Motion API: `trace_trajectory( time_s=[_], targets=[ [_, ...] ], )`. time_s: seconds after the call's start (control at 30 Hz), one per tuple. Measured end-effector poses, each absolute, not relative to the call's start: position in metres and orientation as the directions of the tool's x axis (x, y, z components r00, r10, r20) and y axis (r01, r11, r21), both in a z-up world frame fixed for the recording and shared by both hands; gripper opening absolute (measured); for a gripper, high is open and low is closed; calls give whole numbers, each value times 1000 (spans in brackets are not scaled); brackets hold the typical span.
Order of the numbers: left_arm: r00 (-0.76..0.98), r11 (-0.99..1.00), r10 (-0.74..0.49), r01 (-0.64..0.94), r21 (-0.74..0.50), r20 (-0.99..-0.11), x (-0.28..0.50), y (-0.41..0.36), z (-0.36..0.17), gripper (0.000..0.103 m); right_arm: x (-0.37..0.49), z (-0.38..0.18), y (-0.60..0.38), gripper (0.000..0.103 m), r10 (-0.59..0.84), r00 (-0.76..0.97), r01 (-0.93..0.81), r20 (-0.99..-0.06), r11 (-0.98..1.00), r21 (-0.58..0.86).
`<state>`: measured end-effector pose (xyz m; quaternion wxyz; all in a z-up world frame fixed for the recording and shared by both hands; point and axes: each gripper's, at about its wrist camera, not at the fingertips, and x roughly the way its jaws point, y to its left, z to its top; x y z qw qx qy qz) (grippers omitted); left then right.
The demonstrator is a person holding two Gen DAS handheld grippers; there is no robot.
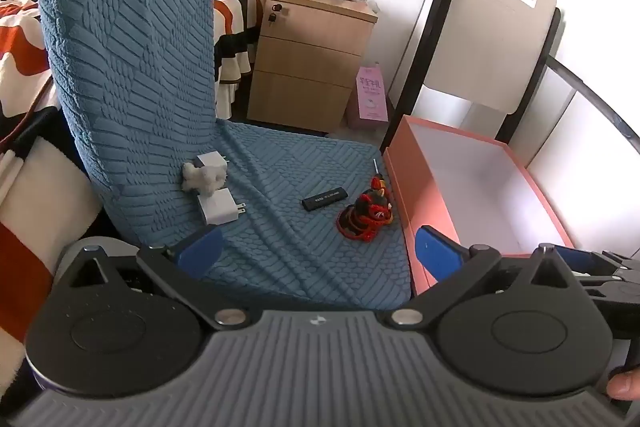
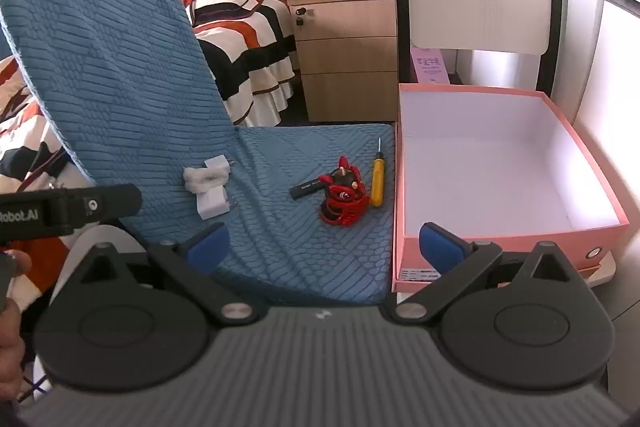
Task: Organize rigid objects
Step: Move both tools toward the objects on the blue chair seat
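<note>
On the blue-covered chair seat [image 1: 280, 247] lie two white chargers [image 1: 220, 206], a small white plush toy [image 1: 202, 179], a black stick [image 1: 325, 199], a red and black figurine [image 1: 366, 217] and a yellow screwdriver [image 2: 377, 183], which the figurine mostly hides in the left wrist view. A pink box [image 2: 500, 239] with a white inside stands empty to the right of the seat. My left gripper [image 1: 318, 253] hangs open above the seat's front edge. My right gripper [image 2: 326, 245] is open too, near the seat's front right corner and the box. Neither holds anything.
The chair's tall blue back [image 1: 128, 47] rises on the left. A bed with a striped blanket [image 2: 240, 27] and a wooden drawer cabinet [image 1: 308, 67] stand behind. A second chair [image 1: 492, 27] with a pale back carries the box. A pink bag [image 1: 370, 95] sits on the floor.
</note>
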<state>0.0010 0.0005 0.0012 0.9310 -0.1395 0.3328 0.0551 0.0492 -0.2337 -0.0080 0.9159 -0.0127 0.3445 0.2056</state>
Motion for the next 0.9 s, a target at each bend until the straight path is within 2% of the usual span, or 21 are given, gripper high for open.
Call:
trace_trajectory(
  time_s=[0.33, 0.5, 0.9],
  targets=[
    [797, 954, 44, -213, -211, -603, 1, -4, 6, 103, 50, -7, -238, 103, 349, 698, -378, -626, 921, 92],
    [778, 953, 26, -209, -220, -627, 2, 3, -2, 103, 50, -5, -247, 103, 345, 695, -365, -631, 925, 104],
    [783, 951, 27, -211, -225, -621, 0, 0, -4, 103, 50, -15, -244, 103, 326, 695, -342, -641, 934, 103]
  ],
)
